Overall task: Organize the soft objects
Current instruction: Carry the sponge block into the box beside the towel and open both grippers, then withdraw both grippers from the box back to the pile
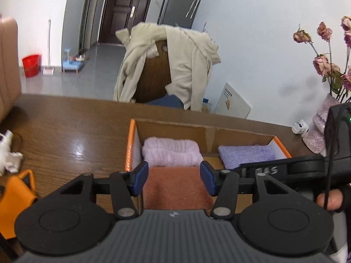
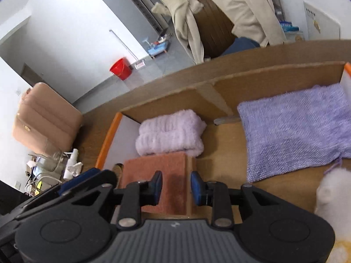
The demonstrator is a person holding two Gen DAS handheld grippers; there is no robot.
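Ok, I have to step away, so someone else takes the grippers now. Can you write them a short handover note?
Left gripper: open, holding nothing, above the rust-orange towel.
Right gripper: open, narrower gap, holding nothing, above the same towel.
In the cardboard box: folded pink towel at the back left, the rust-orange towel in front of it, flat purple knitted cloth on the right.
Done: those three lie in the box.
Left: a white fluffy item at the near right edge, partly out of view; whether it is inside the box I cannot tell.
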